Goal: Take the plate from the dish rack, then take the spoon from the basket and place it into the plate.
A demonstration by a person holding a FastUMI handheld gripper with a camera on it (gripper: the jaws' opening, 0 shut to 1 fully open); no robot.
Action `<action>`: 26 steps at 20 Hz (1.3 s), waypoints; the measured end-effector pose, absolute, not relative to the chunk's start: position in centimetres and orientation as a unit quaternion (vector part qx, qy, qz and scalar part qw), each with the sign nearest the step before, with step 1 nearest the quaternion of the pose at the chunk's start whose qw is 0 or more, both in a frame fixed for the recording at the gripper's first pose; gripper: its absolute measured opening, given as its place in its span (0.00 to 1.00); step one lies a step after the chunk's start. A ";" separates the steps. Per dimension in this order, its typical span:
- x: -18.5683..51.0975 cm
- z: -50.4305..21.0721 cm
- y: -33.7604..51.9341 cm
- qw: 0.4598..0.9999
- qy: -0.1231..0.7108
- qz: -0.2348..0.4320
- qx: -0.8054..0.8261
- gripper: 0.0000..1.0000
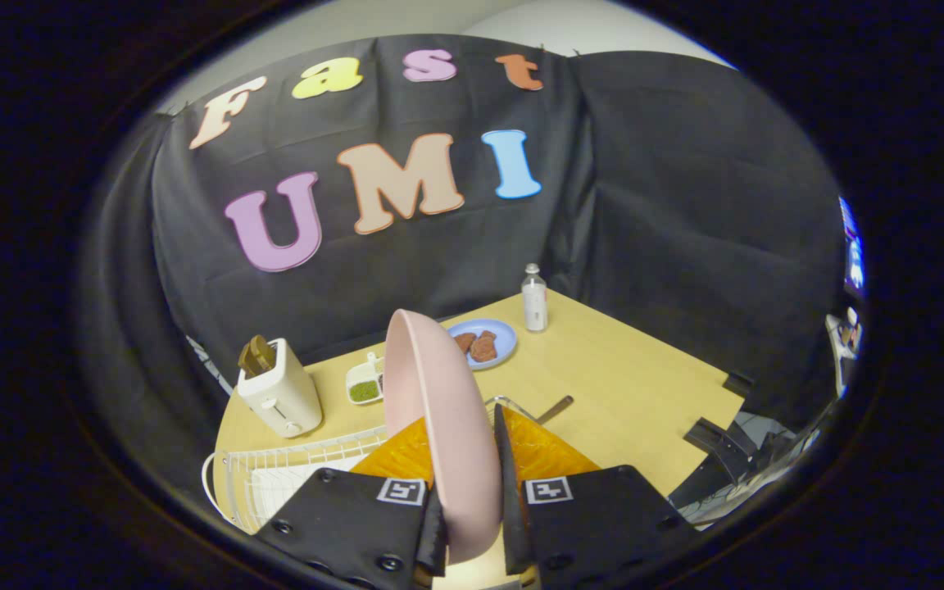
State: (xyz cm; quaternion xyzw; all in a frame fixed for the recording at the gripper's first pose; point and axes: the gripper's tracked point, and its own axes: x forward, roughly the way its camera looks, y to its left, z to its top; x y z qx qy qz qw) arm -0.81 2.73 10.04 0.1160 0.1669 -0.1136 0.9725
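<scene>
The gripper (472,492) is gripping the pink plate (439,410) — both fingers are pressing on it, one on each face, near its lower rim; the plate is standing on edge, nearly upright and leaning slightly, rising from between the fingers and extending ahead of them over the wooden table (628,385). The white wire dish rack (292,471) is lying just below and to the left of the fingers, apart from the plate as far as can be judged; the contact point is hidden behind the gripper body. A dark slender handle (555,407) is projecting past the right finger beside a curved wire; whether it is the spoon cannot be told, and the basket cannot be made out clearly.

Beyond the plate, a blue plate (495,344) carrying brown food pieces is sitting on the table; a small clear bottle (534,298) is standing just beyond it near the far corner. To the left — a white toaster (279,393) with a dark slice protruding from its slot is standing near the table edge; a small white dish (364,383) with green contents is resting between the toaster and the pink plate.
</scene>
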 end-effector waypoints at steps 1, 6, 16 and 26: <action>-1.5 9.4 1.4 0.969 0.166 -0.130 0.131 0.30; -4.6 5.0 -3.6 0.947 0.174 -0.189 0.192 0.30; -4.4 -7.1 -6.3 0.897 0.247 -0.227 0.288 0.30; -4.0 -11.7 -7.2 0.866 0.272 -0.232 0.348 0.33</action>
